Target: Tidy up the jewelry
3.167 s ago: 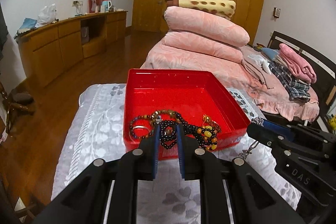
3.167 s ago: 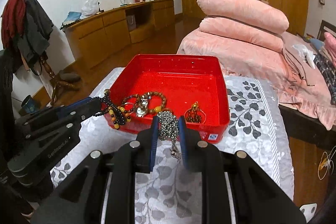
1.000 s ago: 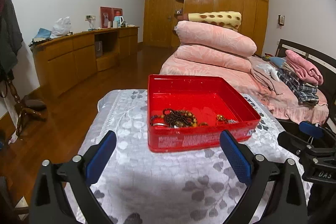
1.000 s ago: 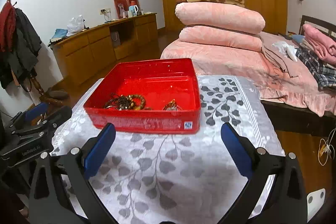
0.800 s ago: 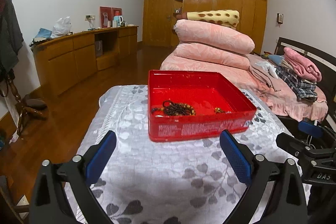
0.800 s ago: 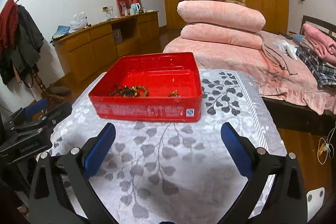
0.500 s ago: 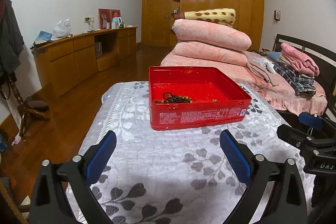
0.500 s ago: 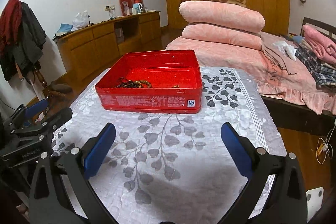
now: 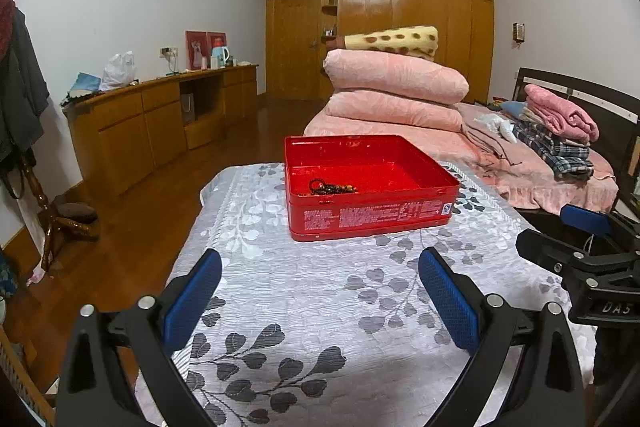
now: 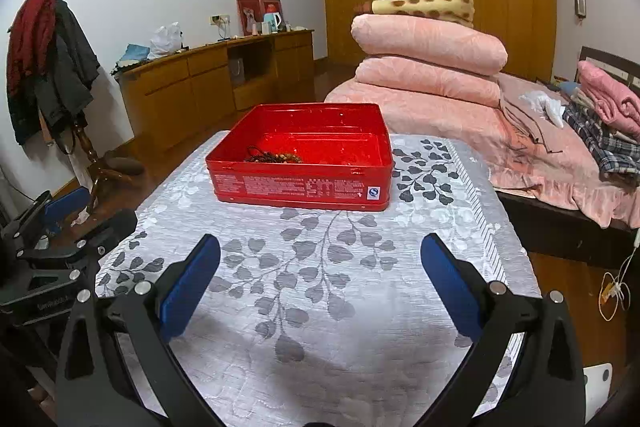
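Red tin: red tin (image 9: 370,217) sits on the table (image 9: 320,307), toward its far end, lid off, printed text on the near side wall. Also in right wrist view (image 10: 300,187), small blue-and-white sticker at its near right corner.
Jewelry: dark and amber beads (image 9: 331,187) lie inside the tin, on the floor near the front wall, left of centre. In right view the beads (image 10: 274,158) peek just over the front rim. Individual pieces too small to tell apart.
L gripper: left gripper (image 9: 320,297) spread wide, blue pads far apart, nothing between them. It hangs over the near part of the table, well short of the tin. Seen from the right cam at far left (image 10: 60,223), off the table's left edge.
R gripper: right gripper (image 10: 320,285) also wide open, empty, blue pads (image 10: 450,283) angled outward. Over the near half of the table, well apart from the tin. Shows in left cam at right edge (image 9: 576,247), beside the table.
Table cover: pale grey cloth w/ grey leaf print; bare between grippers and tin.
Bkgd: bed (image 9: 540,171) just behind and right of the table, w/ stacked pink quilts (image 9: 394,95) and a spotted yellow blanket (image 9: 394,43) on top; folded clothes (image 9: 560,135) further right. Wooden cabinet (image 9: 160,123) along the left wall, wardrobe (image 9: 400,27) at the back. Coat rack w/ dark and red garments (image 10: 44,67) at left.
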Motion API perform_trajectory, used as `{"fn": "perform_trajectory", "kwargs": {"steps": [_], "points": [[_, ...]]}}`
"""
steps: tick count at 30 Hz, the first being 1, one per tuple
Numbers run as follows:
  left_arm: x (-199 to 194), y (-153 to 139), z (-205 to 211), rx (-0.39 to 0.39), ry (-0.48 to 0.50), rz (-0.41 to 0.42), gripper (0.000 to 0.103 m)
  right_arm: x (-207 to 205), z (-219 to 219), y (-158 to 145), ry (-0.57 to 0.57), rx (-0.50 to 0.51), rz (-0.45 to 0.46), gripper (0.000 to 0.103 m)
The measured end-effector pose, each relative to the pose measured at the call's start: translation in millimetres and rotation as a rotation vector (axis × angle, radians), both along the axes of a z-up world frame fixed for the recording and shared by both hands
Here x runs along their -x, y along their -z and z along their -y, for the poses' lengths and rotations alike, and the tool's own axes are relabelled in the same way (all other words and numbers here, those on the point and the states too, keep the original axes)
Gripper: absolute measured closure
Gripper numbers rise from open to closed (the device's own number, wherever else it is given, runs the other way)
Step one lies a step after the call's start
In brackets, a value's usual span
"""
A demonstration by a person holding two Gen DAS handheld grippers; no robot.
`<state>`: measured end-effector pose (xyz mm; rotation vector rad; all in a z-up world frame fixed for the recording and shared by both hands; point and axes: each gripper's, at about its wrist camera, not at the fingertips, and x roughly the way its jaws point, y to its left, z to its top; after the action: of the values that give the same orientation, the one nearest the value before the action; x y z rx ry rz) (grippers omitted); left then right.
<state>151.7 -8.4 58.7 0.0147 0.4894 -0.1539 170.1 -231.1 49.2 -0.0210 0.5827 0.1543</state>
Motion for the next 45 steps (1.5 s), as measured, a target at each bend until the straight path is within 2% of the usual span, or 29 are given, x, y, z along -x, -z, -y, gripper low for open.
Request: {"fn": "perform_trajectory", "kwargs": {"steps": [18,45], "points": [[38,-32,1,-0.021,-0.002,0.162,0.006,38,3,-33,-0.015,-0.015,0.150,0.006],[49,-42,5,-0.013,0.008,0.191,0.006,47,2,-41,-0.026,-0.006,0.185,0.006]]}}
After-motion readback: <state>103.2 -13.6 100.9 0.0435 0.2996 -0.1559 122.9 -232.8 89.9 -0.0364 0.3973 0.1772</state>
